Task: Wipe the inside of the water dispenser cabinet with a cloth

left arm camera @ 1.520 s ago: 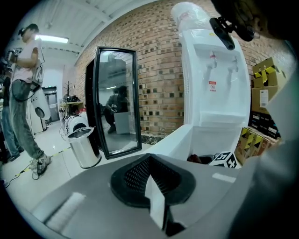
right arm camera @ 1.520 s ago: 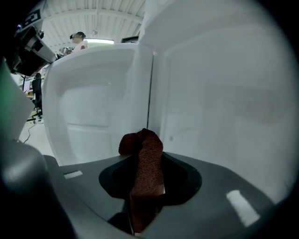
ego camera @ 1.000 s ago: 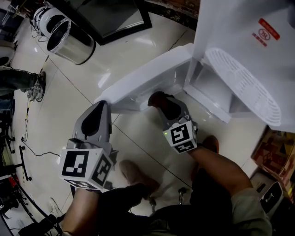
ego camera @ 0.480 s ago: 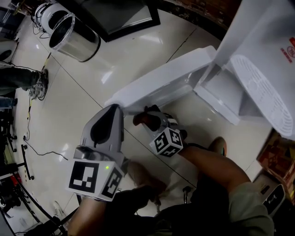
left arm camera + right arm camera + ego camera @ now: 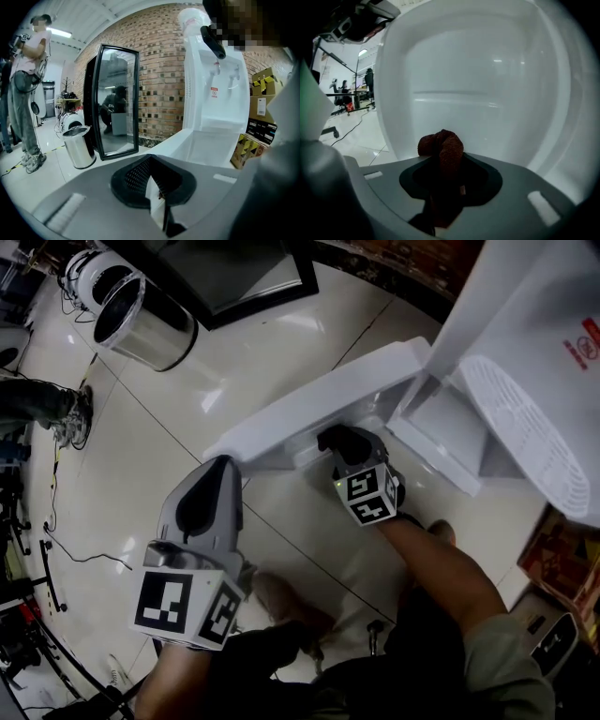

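Holding the brown cloth (image 5: 443,147) clamped in the right gripper (image 5: 349,448) fingers, close before the white inner face of the open cabinet door (image 5: 309,409) on the water dispenser (image 5: 534,296); I cannot tell contact. Left gripper (image 5: 208,495) fingers together, empty, above the floor (image 5: 187,418). Nearby: steel bin (image 5: 141,320), black-framed mirror (image 5: 115,98), cardboard boxes (image 5: 262,89). Red label (image 5: 586,345) on dispenser, print unreadable.

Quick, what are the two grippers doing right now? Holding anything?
Left gripper: shut, nothing in it.
Right gripper: shut on the brown cloth.
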Action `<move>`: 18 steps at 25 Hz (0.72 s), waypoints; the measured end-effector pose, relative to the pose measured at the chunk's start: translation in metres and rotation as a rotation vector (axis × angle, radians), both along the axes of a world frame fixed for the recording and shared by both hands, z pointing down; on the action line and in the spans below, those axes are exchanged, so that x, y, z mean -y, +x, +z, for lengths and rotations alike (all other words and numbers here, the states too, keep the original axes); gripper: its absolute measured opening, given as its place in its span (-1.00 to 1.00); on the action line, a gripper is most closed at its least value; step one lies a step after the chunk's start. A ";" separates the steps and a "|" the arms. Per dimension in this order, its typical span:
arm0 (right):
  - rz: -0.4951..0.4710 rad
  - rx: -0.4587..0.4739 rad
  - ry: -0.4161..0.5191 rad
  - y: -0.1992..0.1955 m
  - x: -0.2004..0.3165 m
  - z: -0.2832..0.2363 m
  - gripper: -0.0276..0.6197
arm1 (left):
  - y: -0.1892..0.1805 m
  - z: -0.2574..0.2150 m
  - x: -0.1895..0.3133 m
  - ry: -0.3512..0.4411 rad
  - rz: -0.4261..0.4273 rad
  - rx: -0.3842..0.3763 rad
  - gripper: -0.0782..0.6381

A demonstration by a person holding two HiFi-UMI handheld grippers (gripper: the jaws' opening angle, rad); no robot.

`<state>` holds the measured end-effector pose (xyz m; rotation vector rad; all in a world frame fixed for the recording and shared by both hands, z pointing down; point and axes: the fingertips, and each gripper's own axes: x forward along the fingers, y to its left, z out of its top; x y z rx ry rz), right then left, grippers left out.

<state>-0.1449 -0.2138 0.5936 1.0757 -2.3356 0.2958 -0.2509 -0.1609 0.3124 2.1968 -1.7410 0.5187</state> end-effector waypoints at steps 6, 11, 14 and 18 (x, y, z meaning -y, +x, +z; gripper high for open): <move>0.264 0.049 -0.048 0.069 0.024 -0.003 -0.50 | 0.001 0.000 -0.001 -0.003 -0.008 0.005 -0.79; 0.391 0.062 -0.060 0.115 0.023 -0.007 -0.51 | 0.003 0.000 -0.005 -0.006 -0.021 0.013 -0.79; 0.455 0.072 -0.059 0.138 0.022 -0.011 -0.51 | 0.004 -0.001 -0.007 -0.005 -0.026 0.021 -0.79; 0.517 0.073 -0.058 0.165 0.024 -0.011 -0.51 | 0.005 -0.001 -0.008 -0.007 -0.039 0.030 -0.79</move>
